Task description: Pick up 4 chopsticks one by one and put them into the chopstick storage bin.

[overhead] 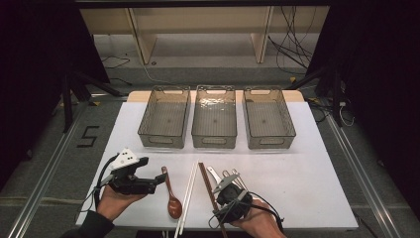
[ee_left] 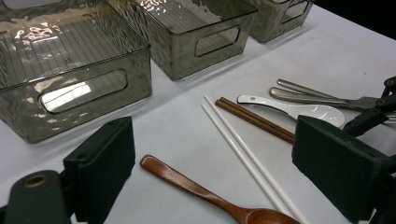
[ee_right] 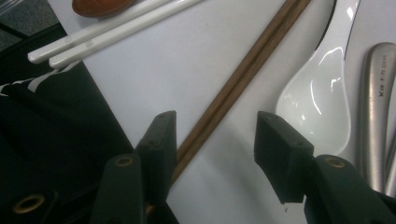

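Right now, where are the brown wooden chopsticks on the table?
The brown chopsticks lie on the near part of the white table, between the white chopsticks and the white spoon; the right gripper straddles them, open.

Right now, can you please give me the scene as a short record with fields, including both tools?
surface: white table
bins: three clear bins in a row, nothing visible inside
utensils: wooden spoon, white chopsticks, brown chopsticks, white spoon, metal cutlery
left tool: open, beside the wooden spoon, holds nothing
right tool: open, jaws either side of the brown chopsticks, not pressing them
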`<state>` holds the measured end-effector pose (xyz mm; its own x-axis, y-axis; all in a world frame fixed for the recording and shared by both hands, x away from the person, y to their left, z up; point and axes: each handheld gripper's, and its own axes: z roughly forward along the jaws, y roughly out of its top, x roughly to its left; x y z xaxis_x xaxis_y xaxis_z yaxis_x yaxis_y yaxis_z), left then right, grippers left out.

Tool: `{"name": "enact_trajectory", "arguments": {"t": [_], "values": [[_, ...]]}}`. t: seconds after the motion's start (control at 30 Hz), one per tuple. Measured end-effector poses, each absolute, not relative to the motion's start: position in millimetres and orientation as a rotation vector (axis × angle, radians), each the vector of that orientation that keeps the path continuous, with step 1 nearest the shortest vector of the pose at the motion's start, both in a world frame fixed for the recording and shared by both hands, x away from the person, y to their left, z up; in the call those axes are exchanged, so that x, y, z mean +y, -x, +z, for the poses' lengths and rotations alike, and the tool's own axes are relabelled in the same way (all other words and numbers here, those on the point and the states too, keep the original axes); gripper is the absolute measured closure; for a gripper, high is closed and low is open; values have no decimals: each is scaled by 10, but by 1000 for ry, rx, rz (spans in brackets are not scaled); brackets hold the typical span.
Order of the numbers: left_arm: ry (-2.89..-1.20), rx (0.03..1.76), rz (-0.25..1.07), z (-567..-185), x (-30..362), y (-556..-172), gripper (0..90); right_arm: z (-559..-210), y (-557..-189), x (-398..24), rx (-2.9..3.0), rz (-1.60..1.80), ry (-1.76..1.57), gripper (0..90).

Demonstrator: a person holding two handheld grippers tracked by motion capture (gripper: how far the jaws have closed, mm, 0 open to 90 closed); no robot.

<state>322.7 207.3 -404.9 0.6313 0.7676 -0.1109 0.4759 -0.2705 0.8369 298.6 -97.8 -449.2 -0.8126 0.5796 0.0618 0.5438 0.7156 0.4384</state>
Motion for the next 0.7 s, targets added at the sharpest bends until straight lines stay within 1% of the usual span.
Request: {"name": "enact_trajectory", "arguments": {"t": [0.37, 0.7], "values": [[-1927, 982, 397, -4052, 2062, -3223, 127, -4596, -2974, -943, 2857, 583, -930, 534], [-1931, 982, 398, -4054, 2061, -3224, 127, -4616, -2972, -914, 2863, 566, -930, 561]]}}
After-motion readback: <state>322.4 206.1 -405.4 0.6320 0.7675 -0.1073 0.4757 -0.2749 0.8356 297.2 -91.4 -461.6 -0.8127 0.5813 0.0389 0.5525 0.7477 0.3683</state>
